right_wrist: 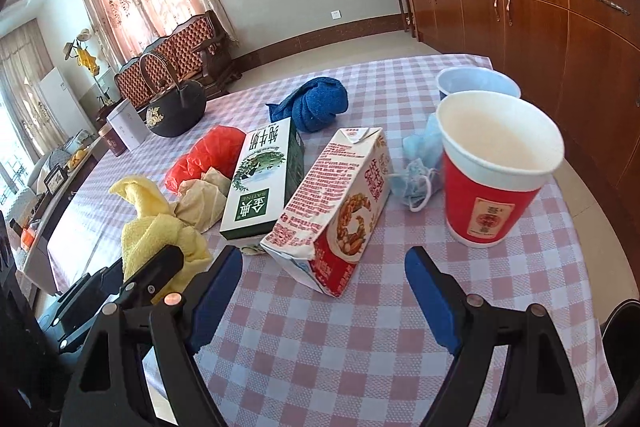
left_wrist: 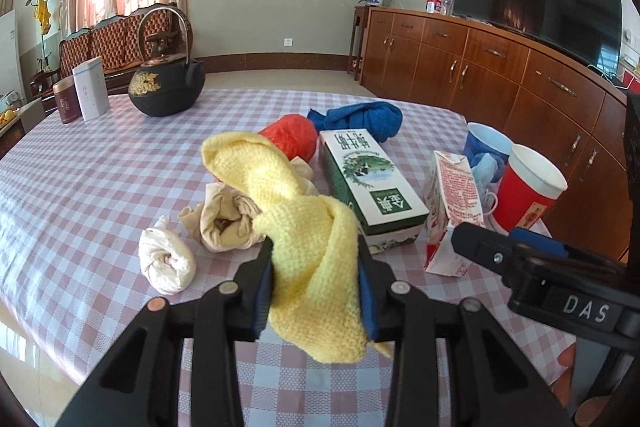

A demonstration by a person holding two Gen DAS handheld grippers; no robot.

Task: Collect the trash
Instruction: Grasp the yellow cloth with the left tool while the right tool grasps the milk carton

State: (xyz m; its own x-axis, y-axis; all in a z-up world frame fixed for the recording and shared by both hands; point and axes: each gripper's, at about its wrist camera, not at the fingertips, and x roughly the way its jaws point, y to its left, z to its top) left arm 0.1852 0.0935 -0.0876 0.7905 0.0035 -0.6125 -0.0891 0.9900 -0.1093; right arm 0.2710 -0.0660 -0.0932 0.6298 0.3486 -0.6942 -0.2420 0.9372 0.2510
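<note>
A yellow knitted cloth (left_wrist: 308, 227) is being gripped by the left gripper (left_wrist: 316, 281), its blue pads pressed in on both sides of the fabric; the cloth's near end is hanging below the pads and its far end is rising in a loose fold over the table (left_wrist: 100, 163). The right gripper (right_wrist: 324, 291) is being held wide apart with nothing between its pads, low over the checked tablecloth at the near edge.

Just beyond the right gripper, a red and white carton (right_wrist: 340, 203) is being seen lying on its side, crushed at the near end. Touching it on the left, a green and white milk box (right_wrist: 264, 179) is lying flat. To the left of that box, a crumpled beige rag (left_wrist: 226, 219) and a twisted white wad (left_wrist: 166, 261) are lying near each other, and a red plastic bag (left_wrist: 292, 137) is resting behind them. Farther back, a rolled blue towel (right_wrist: 316, 103) is lying on the table.

On the right, a red paper cup (right_wrist: 496, 167) is standing upright, with a blue paper cup (right_wrist: 476, 83) just behind it. A crumpled blue face mask (right_wrist: 420, 171) is lying between the cups and the red carton. At the far left, a black iron teapot (left_wrist: 166, 83) and two tins are standing
</note>
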